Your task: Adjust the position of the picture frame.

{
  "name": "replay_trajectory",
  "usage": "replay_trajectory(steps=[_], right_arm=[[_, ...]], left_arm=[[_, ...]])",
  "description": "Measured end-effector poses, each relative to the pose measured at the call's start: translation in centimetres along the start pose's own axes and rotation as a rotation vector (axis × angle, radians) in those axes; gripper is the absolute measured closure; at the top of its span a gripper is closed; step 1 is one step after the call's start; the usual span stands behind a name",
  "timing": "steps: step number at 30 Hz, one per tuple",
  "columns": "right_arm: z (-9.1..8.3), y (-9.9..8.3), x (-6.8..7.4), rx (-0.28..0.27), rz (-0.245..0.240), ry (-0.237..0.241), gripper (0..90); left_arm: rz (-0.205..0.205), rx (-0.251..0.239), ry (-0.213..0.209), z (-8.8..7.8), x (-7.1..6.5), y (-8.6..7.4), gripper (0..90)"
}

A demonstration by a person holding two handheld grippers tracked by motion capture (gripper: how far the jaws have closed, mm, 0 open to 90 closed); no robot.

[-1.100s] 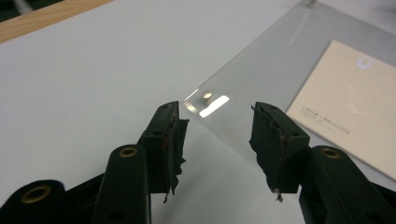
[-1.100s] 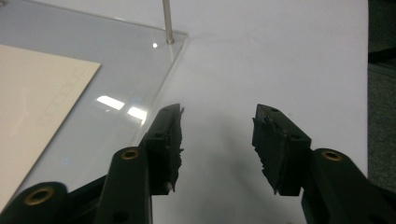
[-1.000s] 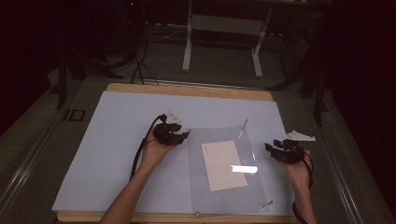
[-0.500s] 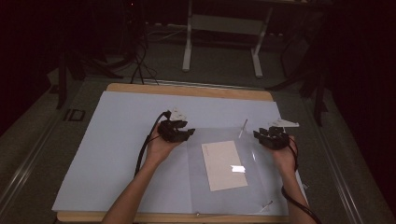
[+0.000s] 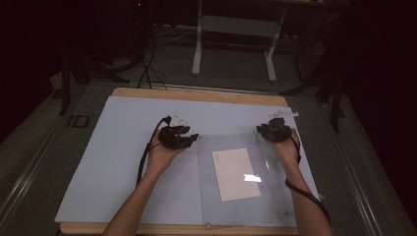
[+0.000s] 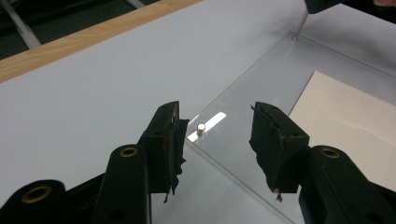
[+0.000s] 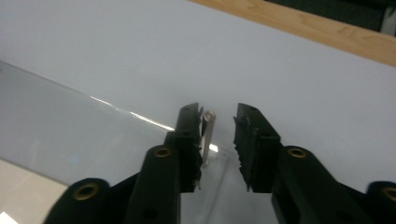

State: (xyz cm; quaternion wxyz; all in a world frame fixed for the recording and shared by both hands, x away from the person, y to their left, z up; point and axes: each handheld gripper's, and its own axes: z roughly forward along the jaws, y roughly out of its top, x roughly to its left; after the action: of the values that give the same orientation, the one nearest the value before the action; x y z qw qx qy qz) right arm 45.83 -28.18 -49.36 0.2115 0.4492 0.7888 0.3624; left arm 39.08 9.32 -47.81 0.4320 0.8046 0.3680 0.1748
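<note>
hands (image 5: 164,150) of a person worked at a table covered by a pale blue mat (image 5: 113,162). clear plastic sheet (image 5: 268,196) lay flat on the mat's right half, with a cream card (image 5: 235,173) beneath or inside it. small metal pegs stood upright at the sheet's corners.

left gripper (image 5: 193,139) hovered at the sheet's far left corner, jaws wide apart and holding nothing. right gripper (image 5: 259,132) sat at the far right corner; its jaws had just been closing around a peg but had not yet pinched it.

left gripper view showed a short peg (image 6: 201,129) between the open jaws, well clear of both pads. right gripper view showed a taller peg (image 7: 208,135) just beside the left pad, with a gap to the other. the high view gave the whole layout, but the pegs there were too small to read.

sheet looked light, stiff and slippery, likely to flex if lifted from one corner. pegs seemed the sensible place to take hold, both corners together.
</note>
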Motion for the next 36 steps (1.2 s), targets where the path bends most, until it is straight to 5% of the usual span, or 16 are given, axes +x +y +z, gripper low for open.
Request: replay_trajectory(steps=[3, 6, 14, 29, 36], right_arm=[[0.8, 0.2, 0.2, 0.024, 0.005, 0.025, 84.5], [1.0, 0.3, 0.1, 0.024, 0.044, 0.035, 84.9], [2.0, 2.1, 1.6, 0.052, 0.03, 0.02, 85.4], [6.3, 8.8, 11.7, 0.058, -0.115, 0.129, 85.4], [8.2, 8.6, 15.0, 0.056, -0.125, 0.174, 85.4]], left_arm=[[-0.005, 0.001, 0.001, 0.0, 0.0, -0.2, 52.1], [-0.001, 0.008, 0.01, 0.0, 0.1, -0.3, 52.2], [-0.018, 0.015, 0.019, 0.4, 0.3, -0.4, 52.2], [-0.036, 0.012, 0.043, -0.5, 1.0, -0.9, 52.1], [-0.032, 0.029, 0.048, -0.1, 0.9, -1.0, 51.1]])
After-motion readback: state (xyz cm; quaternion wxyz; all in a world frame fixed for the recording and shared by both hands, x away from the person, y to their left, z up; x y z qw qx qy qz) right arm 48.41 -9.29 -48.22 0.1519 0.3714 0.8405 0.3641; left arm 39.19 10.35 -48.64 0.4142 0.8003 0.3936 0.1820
